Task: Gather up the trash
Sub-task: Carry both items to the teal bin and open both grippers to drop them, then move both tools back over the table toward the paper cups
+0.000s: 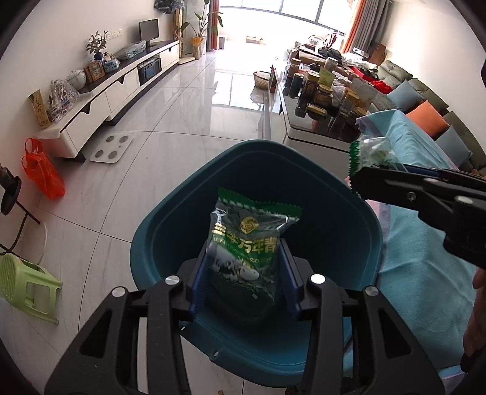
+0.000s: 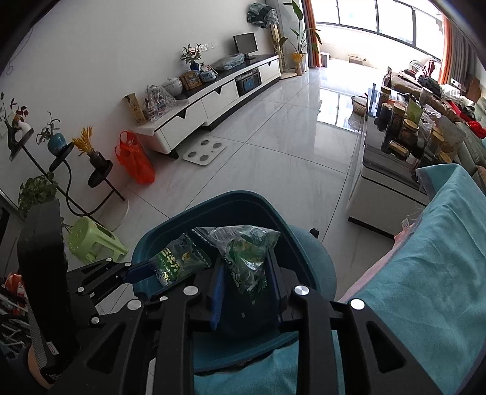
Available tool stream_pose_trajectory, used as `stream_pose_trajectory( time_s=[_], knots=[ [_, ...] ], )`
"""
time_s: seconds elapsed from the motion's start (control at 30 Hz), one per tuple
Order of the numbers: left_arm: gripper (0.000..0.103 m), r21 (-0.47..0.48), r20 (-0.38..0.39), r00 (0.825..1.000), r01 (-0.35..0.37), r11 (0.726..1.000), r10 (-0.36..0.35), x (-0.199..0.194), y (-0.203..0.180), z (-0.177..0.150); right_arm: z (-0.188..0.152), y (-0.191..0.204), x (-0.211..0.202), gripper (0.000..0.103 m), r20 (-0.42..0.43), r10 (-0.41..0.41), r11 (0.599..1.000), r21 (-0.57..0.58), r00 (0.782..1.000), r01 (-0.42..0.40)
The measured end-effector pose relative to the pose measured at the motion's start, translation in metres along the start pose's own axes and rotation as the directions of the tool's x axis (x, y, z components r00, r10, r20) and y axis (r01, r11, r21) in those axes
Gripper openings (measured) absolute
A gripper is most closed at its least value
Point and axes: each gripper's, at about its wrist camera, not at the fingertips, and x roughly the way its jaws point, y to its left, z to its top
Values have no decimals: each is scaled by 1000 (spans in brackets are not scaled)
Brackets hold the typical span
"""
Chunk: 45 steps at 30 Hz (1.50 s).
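1. Wrappers could miss: left gripper [image 1: 244, 269] holds a green snack packet [image 1: 247, 240] in narrow jaws above the teal bin [image 1: 158, 243].
2. Right gripper [image 2: 246, 281] pinches a crumpled wrapper [image 2: 247, 252] near the rim; releasing there risks it landing on the floor [image 2: 273, 152].

Around me: daylight from tall windows [image 2: 379, 18] glares off the pale tiled floor [image 2: 273, 158]; a long white TV cabinet [image 2: 212, 103] lines the wall [image 2: 106, 60].
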Motion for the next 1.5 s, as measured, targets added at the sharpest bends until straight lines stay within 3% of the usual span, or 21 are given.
stream_pose_trajectory(
  time_s=[0.07, 0.13, 0.3, 0.53, 0.57, 0.63, 0.73, 0.9, 1.13, 1.2, 1.3, 1.37, 1.5],
  knots=[
    [55, -10, -4, 1000, 4, 1000, -4, 0, -2, 0, 1, 0, 5, 31, -9, 0, 1000, 3, 1000, 0],
    [64, -12, 5, 1000, -2, 1000, 2, -5, -5, -1, 2, -1, 5, 43, -5, 5, 1000, 11, 1000, -4],
    [73, -18, 19, 1000, -10, 1000, 10, -12, -5, -3, 0, -8, -2, 45, 13, 15, 1000, 26, 1000, -16],
    [97, -32, 90, 995, -28, 999, 31, -39, -2, -4, -3, -18, -16, 60, 58, 20, 998, 60, 998, -23],
    [97, -39, 114, 993, -28, 999, 32, -47, -3, -3, -5, -20, -22, 62, 78, 18, 998, 64, 997, -23],
    [97, -47, 174, 984, -25, 999, 33, -65, -4, -2, -12, -23, -40, 78, 130, 12, 997, 68, 991, -21],
    [97, -67, 232, 970, -62, 996, 76, -88, -4, 1, -22, -25, -66, 87, 204, -15, 998, 69, 979, 1],
    [97, -36, 347, 931, -105, 994, 111, -131, -21, -2, -48, -23, -120, 95, 336, -48, 998, 63, 941, 28],
    [98, -49, 463, 882, -68, 996, 83, -192, -46, -17, -87, -31, -184, 96, 457, -81, 996, 79, 886, 50],
    [98, 3, 514, 858, -3, 1000, 1, -210, -58, -25, -96, -33, -199, 96, 480, -94, 994, 95, 872, 55],
    [98, 102, 588, 808, -49, 994, -21, -231, -86, -38, -112, -40, -222, 96, 522, -124, 990, 118, 844, 72],
    [98, 175, 609, 790, -46, 983, -72, -241, -106, -44, -126, -41, -239, 96, 558, -147, 987, 133, 816, 87],
    [98, 230, 658, 743, -39, 972, -126, -252, -140, -56, -152, -51, -266, 96, 600, -233, 972, 174, 766, 159]
  ],
)
